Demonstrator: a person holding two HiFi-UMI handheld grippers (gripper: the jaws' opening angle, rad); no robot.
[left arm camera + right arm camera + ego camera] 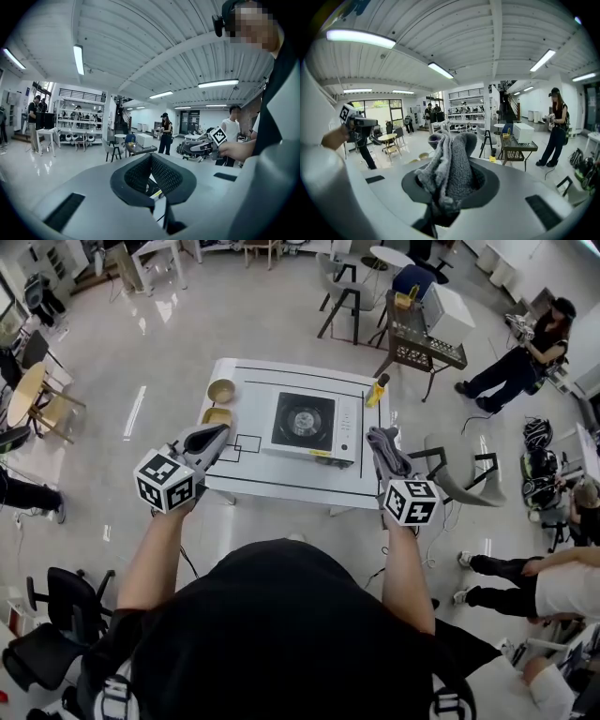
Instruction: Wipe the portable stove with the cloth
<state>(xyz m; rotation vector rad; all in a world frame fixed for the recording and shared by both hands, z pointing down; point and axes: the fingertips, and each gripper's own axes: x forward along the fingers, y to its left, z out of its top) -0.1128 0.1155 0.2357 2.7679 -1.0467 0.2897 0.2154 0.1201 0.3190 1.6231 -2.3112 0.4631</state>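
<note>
Head view: the portable stove (pixel 314 426) sits in the middle of the white counter (pixel 281 482), with a bowl (pixel 221 390) to its left. The left tongs (pixel 216 439) hang over the counter's near left part. The right tongs (pixel 382 457), just beside the stove's right end, carry the grey cloth (pixel 379 439).

Left gripper view: the tongs are pressed together with nothing between them.

Right gripper view: the tongs clamp the bunched cloth, which stands up between them.

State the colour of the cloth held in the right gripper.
Grey. The cloth shows best in the right gripper view.
</note>
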